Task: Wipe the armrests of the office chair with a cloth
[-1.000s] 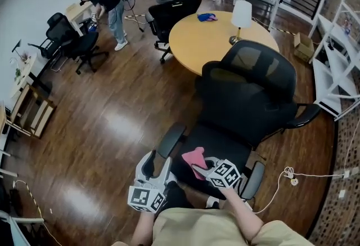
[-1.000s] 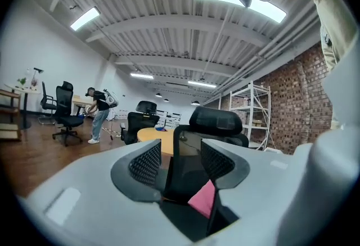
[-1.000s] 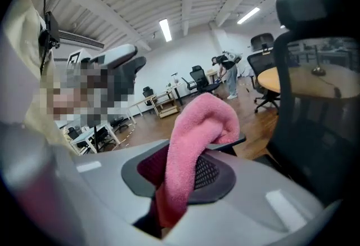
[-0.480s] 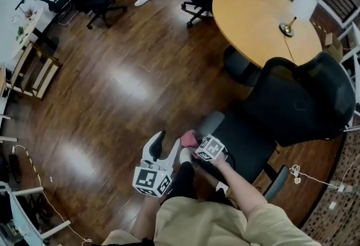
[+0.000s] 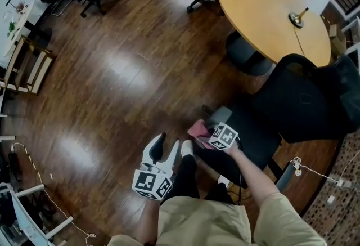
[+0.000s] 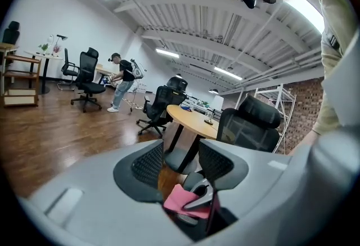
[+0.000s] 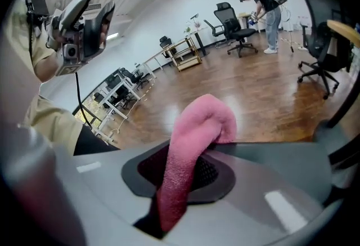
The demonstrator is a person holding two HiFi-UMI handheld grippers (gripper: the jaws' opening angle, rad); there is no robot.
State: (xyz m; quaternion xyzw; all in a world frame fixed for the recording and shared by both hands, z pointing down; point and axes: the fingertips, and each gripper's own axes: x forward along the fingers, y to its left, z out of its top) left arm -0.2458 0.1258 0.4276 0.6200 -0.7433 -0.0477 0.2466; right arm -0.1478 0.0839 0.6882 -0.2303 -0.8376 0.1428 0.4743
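The cloth (image 5: 196, 128) — pink and thick — was clamped in the right hand-held gripper (image 5: 208, 133), whose jaws were closed tight on a fold of it, the free end bulging out past the tips in the right gripper view. From the head view it hung at the front end of the near armrest (image 5: 221, 116), a grey pad on the side of the office chair (image 5: 298, 107) towards the person. Cloth and pad lay just beside each other, though whether they actually touched could not be made out from above.

The left hand-held gripper (image 5: 167, 146) was held lower and nearer the body, apart from the chair, over the wooden floor (image 5: 124, 70). Its jaws stood apart with nothing between them (through the gap its own view showed only the other gripper and the cloth beyond).

As a judgement, the work looked to be at its early part: the cloth had reached the first armrest, with no sign of how much of that pad had been covered. The far armrest (image 5: 284, 176) — on the chair's other side, well apart from the cloth — was presumably left to do. The round bench (image 5: 264, 11) stood behind the chair.
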